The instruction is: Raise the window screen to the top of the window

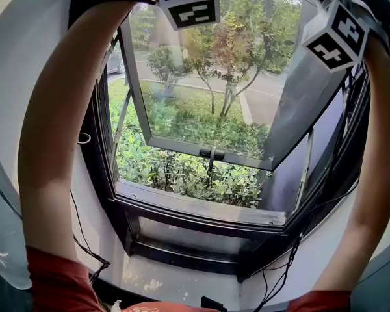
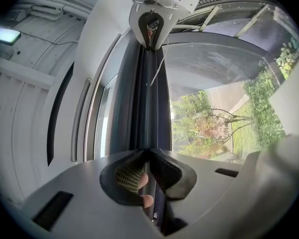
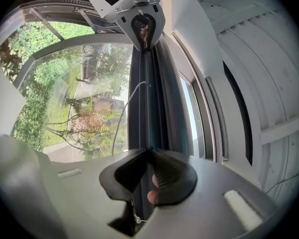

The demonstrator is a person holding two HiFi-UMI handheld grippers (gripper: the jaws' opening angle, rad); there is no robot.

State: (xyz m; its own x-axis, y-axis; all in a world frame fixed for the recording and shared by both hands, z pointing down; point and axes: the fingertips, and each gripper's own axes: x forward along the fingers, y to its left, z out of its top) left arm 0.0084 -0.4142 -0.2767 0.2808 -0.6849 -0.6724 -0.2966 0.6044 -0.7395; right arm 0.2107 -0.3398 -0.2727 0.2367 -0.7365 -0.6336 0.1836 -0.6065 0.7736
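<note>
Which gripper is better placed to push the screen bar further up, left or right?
Neither clearly: the left gripper and right gripper each clamp one end of the screen bar; lift with both.

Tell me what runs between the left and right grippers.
The dark screen bar, seen in the left gripper view: it stretches from the left gripper to the right gripper, both shut on it.

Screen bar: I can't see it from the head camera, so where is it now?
Left gripper view, centre: the dark screen bar runs from the left gripper at the bottom up to the right gripper at the top.
</note>
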